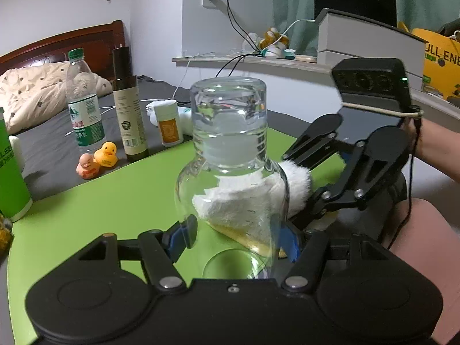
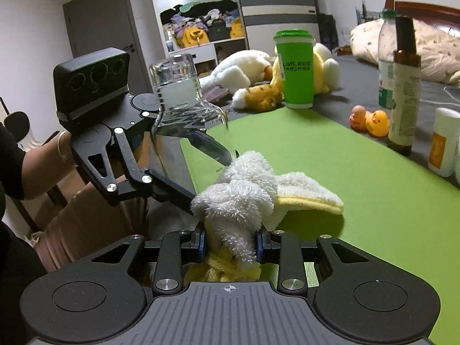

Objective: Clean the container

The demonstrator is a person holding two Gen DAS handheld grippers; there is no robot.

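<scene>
Glass container (image 1: 230, 172) getting a wipe over the green mat (image 1: 115, 207).
My left gripper (image 1: 234, 237) sits roughly half open, clamped round its belly, tilted. My right gripper (image 2: 230, 243), nearly closed, pinches the fluffy white-and-yellow cloth (image 2: 244, 192), pressed against the container's right side.

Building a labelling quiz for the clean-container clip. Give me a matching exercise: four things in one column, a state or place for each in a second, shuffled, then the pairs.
Things:
1. clear glass bottle
2. fluffy white and yellow cloth
3. tall green paper cup with lid
4. yellow rubber duck

States or places:
A. stands upright at the far edge of the green mat
B. clamped in the right gripper
C. sits beside a pinkish-orange duck
D. held between the left gripper's fingers

Pairs: 1-D, 2-B, 3-A, 4-C
</scene>
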